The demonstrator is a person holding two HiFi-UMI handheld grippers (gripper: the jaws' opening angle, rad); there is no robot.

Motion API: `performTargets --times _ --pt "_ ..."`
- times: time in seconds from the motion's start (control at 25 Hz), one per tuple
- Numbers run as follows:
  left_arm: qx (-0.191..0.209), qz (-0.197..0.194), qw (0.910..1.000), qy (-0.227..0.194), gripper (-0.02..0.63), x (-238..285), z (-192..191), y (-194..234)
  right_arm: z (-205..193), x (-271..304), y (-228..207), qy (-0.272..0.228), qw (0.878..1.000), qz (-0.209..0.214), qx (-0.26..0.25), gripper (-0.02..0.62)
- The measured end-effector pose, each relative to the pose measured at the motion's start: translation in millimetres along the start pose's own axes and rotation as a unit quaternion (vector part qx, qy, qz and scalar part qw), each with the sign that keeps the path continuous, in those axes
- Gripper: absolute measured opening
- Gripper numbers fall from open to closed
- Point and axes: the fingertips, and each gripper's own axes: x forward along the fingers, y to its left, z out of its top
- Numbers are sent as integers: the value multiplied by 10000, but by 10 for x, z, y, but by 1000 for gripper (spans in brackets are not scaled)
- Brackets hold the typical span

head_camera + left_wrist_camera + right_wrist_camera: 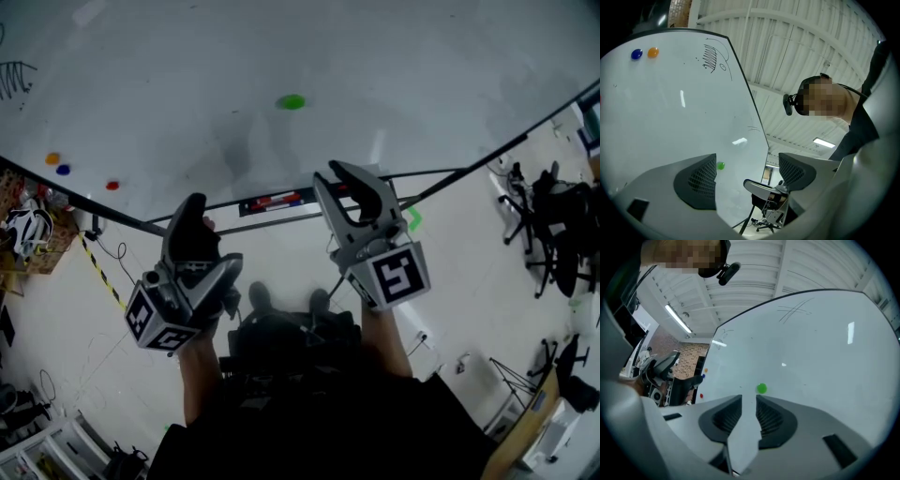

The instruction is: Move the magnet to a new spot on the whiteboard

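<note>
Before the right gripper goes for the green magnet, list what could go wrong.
The right gripper stands only narrowly open; it may not span the green magnet and could shove it along the whiteboard.
The magnet sits off the jaw gap's line, so a straight approach might miss.

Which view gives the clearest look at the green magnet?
Head view: the green magnet sits unobstructed on the whiteboard. Right gripper view shows it small, just beyond the jaws; left gripper view shows it beside one jaw's edge.

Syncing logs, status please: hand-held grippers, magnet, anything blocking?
Both open, empty: left hand-held gripper, right hand-held gripper. Ungripped green magnet on whiteboard. Path unobstructed.
</note>
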Motion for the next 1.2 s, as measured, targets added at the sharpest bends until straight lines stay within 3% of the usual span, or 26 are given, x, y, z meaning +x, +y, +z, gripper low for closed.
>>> performTargets --times 0.32,0.52,0.8,1.2 --pt "-190 -350 9992 -32 413 -54 143 282 -7 327 79 212 9970 -390 -639 126" --pt "-35 -378 9993 -51 413 30 231 369 -38 511 -2 509 9911 -790 -944 146" --pt "38 -332 9994 -72 413 24 262 451 38 779 -212 554 9727 -1532 -1652 147" --pt "221 -267 9994 -68 413 -11 318 457 76 984 -270 572 9463 -1942 -2522 172"
